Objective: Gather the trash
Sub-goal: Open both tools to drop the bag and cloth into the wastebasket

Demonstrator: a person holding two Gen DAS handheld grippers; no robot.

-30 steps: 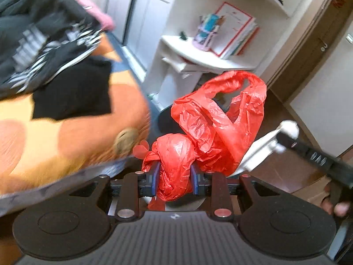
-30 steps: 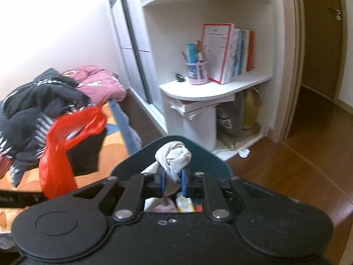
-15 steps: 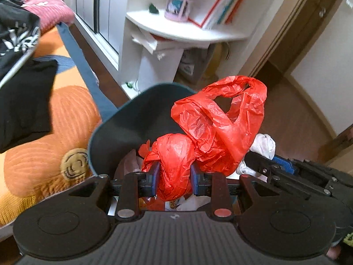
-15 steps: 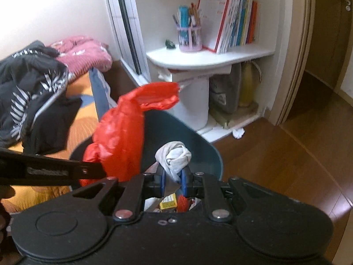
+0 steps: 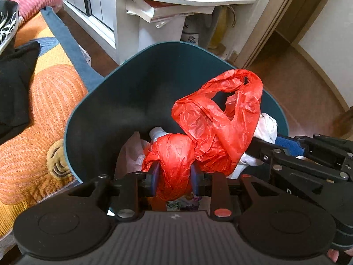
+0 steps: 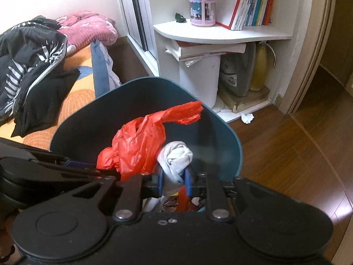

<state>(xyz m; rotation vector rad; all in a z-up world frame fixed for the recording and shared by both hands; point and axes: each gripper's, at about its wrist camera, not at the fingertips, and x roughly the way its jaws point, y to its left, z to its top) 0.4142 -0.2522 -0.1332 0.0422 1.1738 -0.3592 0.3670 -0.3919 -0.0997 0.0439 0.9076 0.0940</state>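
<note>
Now both grippers hang over the mouth of the dark teal plastic trash bin [image 5: 94,119], which stands on the brown wooden floor [image 6: 297,154] between the bed with the orange patterned cover [image 5: 44,101] and the white corner shelf unit [image 6: 220,35].

The left gripper [image 5: 175,176] has its blue pads pressed into the knotted end of a crumpled red plastic bag [image 5: 211,132], whose loose loop stands up above the bin's rim. In the right wrist view the same bag [image 6: 136,145] rises just left of the right gripper [image 6: 174,182].

The right gripper's jaws have just been opening, with a twisted wad of white cloth or paper [image 6: 176,156] between them; the blue pads appear to touch its sides, though how firmly cannot be told. The wad sits over the bin's opening, touching the red bag beside it.

Inside the bin lie mixed scraps, among them a white bottle top [image 5: 157,132] and pale plastic. A small white crumpled scrap [image 6: 247,118] lies on the floor by the shelf base. Black and pink clothes [image 6: 33,66] are piled on the bed.
</note>
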